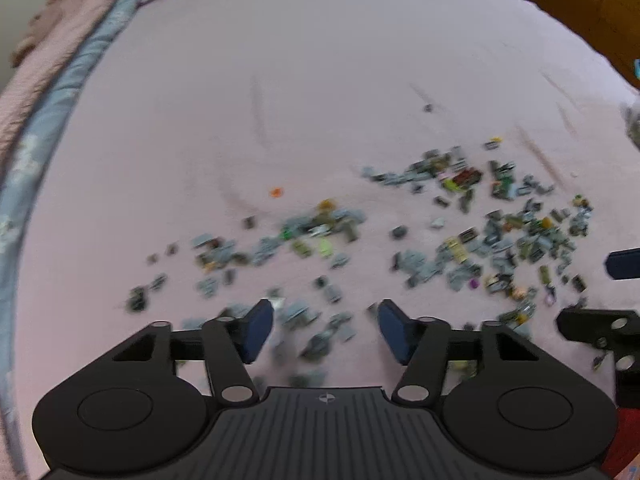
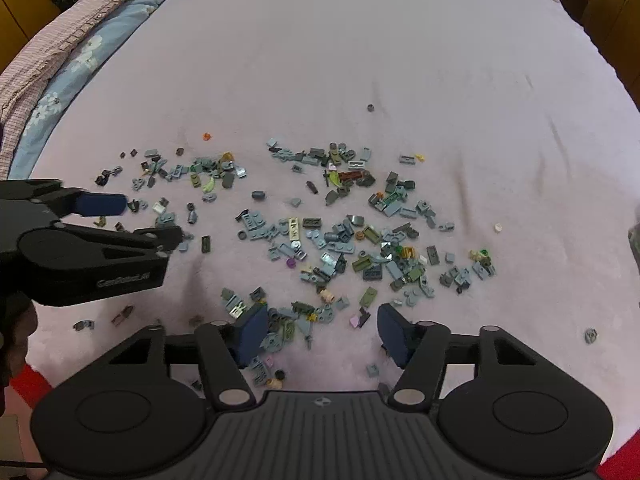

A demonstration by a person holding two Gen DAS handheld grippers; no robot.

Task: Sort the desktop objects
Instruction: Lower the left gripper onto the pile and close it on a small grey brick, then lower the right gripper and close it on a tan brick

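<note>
Bed sheet (image 2: 360, 52): pale pink, soft, creased; bears everything
Brick scatter (image 2: 340, 240): small grey, green and tan toy pieces spread across the sheet's near half, unsorted
Left gripper (image 1: 326, 330): jaws apart, nothing clamped; blurred pieces lie between and below the pads
Right gripper (image 2: 322, 334): jaws released, straddling a small cluster near a yellow bit; no pad touches
Risk: closing on a cluster may pinch several pieces or snag the sheet; soft bedding lets tiny flat plates sink or skid away; the blurred left view makes its aim uncertain
</note>
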